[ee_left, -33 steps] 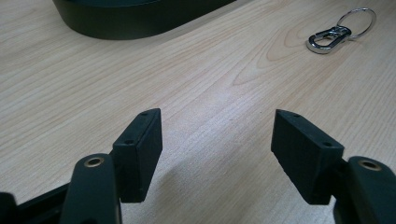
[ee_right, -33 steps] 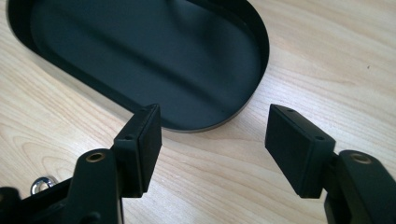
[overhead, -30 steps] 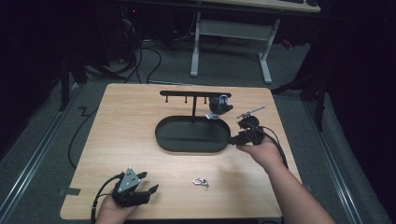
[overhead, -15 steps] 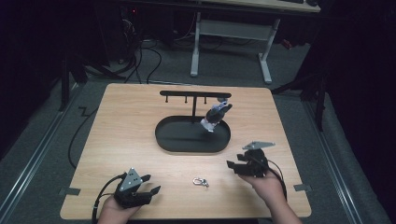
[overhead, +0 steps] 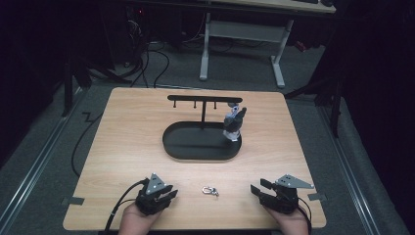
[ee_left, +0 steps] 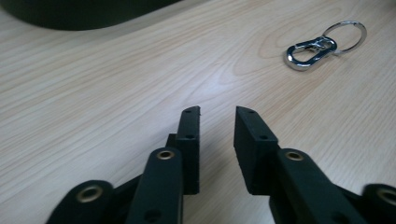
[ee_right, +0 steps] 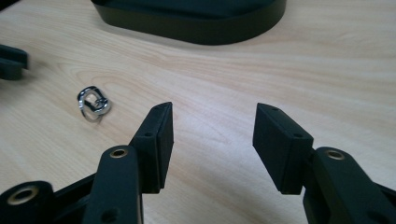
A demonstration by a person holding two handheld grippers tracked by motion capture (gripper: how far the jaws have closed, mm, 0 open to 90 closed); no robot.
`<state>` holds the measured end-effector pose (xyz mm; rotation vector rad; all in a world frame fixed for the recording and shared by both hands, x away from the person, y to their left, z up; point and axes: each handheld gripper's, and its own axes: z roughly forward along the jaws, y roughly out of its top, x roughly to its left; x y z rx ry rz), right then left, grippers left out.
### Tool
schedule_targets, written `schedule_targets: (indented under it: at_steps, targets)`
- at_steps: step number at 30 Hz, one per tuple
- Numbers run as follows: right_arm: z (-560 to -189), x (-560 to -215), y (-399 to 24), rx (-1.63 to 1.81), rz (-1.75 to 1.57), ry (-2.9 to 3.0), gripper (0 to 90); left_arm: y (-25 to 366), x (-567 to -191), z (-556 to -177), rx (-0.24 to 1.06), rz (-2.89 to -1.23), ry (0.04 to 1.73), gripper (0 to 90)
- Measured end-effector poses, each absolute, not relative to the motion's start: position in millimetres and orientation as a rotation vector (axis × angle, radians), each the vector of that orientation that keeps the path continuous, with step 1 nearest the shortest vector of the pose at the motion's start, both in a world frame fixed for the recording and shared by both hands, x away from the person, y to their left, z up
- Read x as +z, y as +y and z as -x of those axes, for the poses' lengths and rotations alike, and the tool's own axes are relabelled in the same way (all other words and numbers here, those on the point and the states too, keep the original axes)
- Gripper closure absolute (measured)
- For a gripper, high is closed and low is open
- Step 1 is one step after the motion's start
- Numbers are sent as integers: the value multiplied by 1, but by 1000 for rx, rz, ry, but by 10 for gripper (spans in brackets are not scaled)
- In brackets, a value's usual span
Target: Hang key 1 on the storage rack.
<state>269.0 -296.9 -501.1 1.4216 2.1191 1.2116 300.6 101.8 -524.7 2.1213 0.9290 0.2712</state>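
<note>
- Keyring clip [overhead: 210, 190] lies flat on the wooden table [overhead: 127, 142], near its front edge, between my two grippers and touching neither.
- Its long axis runs roughly left to right in the high view, tilted a little; the oval snap hook [ee_left: 309, 48] sits at my left end and the thin round ring [ee_left: 346, 33] at my right end.
- From my left gripper view the clip lies ahead and to the right, ring end pointing away.
- From my right gripper view it lies ahead to the left, seen nearly end-on [ee_right: 94, 102].
- My left gripper [overhead: 166, 196] has just been closing; its jaws stand a narrow gap apart, nothing between them.
- My right gripper [overhead: 258, 190] has just narrowed too, yet its jaws are spread wide over bare wood.
- Behind the clip sits the black oval tray [overhead: 186, 147] of a hook stand [overhead: 203, 99], with a small grey figure [overhead: 234, 125] at the tray's right end.
</note>
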Motion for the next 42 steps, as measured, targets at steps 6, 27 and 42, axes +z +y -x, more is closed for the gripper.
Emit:
schedule_targets:
  at_steps: [6,27,42]
  targets:
    - [-277,-507,-290,1217,-1401,2197,476,50,-527,-312,257,-2190,848,770]
    - [-277,-511,-290,1200,-1389,2275,475,-25,-526,-312,197,-2236,699,807]
    - [-279,-514,-293,1198,-1408,2287,471,-54,-526,-304,152,-2243,618,816]
